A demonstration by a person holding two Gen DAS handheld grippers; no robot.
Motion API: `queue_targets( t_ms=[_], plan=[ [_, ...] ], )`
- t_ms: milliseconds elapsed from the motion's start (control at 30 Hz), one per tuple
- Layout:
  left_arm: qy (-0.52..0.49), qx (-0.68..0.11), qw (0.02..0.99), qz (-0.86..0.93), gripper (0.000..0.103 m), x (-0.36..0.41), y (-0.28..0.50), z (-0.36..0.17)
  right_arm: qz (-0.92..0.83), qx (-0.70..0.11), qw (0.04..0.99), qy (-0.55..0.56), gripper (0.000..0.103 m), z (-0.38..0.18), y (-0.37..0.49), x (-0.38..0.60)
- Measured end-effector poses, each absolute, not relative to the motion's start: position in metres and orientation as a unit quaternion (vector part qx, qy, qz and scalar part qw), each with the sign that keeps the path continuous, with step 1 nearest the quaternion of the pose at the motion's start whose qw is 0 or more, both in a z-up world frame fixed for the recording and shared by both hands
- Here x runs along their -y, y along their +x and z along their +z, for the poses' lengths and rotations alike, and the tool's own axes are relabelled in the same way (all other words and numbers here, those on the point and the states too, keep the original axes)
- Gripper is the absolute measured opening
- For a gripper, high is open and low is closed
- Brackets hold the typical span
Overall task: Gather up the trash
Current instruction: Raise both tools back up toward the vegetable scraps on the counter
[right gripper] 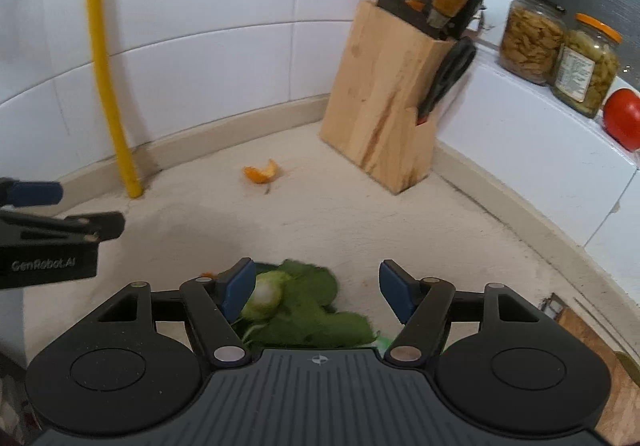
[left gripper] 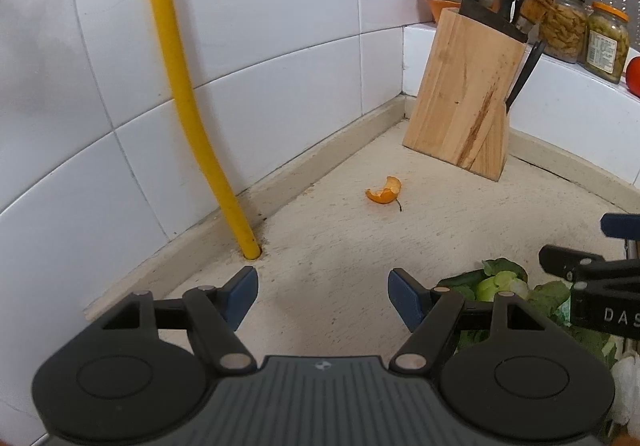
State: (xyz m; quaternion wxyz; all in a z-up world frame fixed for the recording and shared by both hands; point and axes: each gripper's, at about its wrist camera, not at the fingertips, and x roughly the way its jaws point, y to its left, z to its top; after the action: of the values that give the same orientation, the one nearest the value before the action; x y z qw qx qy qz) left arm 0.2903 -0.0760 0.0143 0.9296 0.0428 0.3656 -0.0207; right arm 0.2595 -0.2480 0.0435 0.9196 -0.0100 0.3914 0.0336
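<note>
A curled piece of orange peel (left gripper: 384, 192) (right gripper: 262, 172) lies on the beige counter (left gripper: 340, 246), ahead of both grippers and near the back wall. Green leafy scraps with a pale stalk end (right gripper: 280, 298) (left gripper: 500, 282) lie on the counter close to me. My right gripper (right gripper: 318, 288) hangs open over these leaves; the stalk end sits beside its left pad and nothing is clamped. My left gripper (left gripper: 322, 296) is open over bare counter, left of the leaves, with nothing between its fingers. Each gripper shows at the edge of the other's view.
A wooden knife block (left gripper: 464, 94) (right gripper: 384, 94) with knives and scissors stands in the back corner. A yellow pipe (left gripper: 188, 106) runs down the tiled wall into the counter. Two glass jars (right gripper: 560, 50) and a tomato (right gripper: 624, 118) sit on the right ledge. A wooden board (right gripper: 592, 342) lies at the near right.
</note>
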Motion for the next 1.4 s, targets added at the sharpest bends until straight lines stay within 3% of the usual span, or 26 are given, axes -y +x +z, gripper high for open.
queue_targets(
  t_ms=[867,1133,1400],
  plan=[
    [0.049,-0.383,0.922,-0.045,0.066,0.092,0.323,0.004,-0.029,-0.385,0.922,-0.033,0.083,0.032,0.279,0.266],
    [-0.040,-0.409,0.907,-0.090,0.066,0.067,0.361,-0.001,0.009,-0.407,0.914,0.008,0.084,0.023,0.286,0.285],
    [-0.031,-0.404,0.907,-0.114,0.068,0.070,0.425,-0.018,0.000,-0.414,0.910,0.004,0.084,0.029,0.274,0.285]
  ],
)
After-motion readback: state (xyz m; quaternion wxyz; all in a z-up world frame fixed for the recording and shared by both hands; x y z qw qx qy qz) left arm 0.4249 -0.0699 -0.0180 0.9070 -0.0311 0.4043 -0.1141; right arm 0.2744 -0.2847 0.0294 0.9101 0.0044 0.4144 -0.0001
